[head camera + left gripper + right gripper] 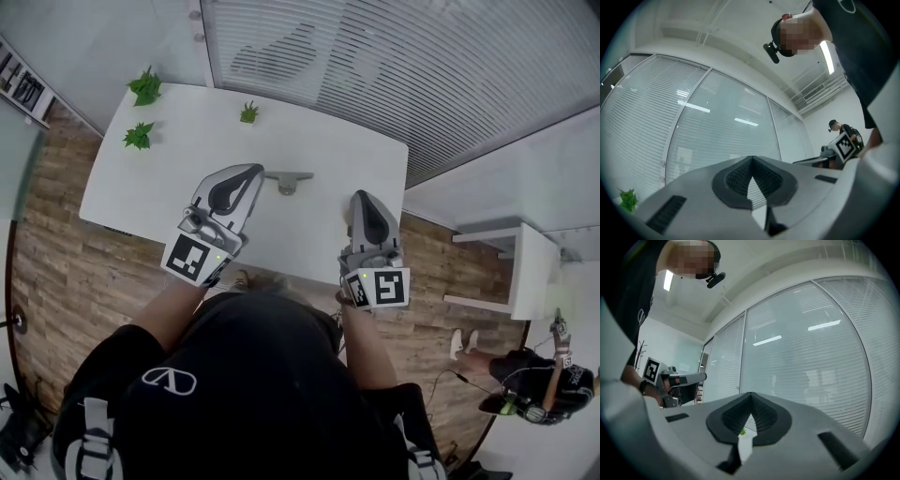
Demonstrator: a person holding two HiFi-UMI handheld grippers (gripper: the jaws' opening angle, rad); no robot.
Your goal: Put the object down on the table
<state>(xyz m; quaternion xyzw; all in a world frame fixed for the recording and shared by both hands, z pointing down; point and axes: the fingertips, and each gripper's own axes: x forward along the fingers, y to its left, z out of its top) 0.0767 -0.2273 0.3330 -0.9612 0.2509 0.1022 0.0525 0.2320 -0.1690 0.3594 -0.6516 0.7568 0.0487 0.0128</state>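
A small grey T-shaped object (288,180) lies on the white table (187,141), between my two grippers and a little beyond them. My left gripper (251,172) is held over the table's near part, tilted up, its jaws shut with nothing between them; its tips (751,160) meet in the left gripper view. My right gripper (364,195) stands at the near edge to the right of the object, also shut and empty, with its tips (751,394) closed together. Each gripper appears in the other's view: the right gripper (843,146) and the left gripper (670,380).
Three small green plants stand at the table's far side: two at the left (145,86) (139,136) and one further right (248,112). Slatted blinds (394,66) run behind the table. A white side table (525,272) and another person (534,380) are to the right.
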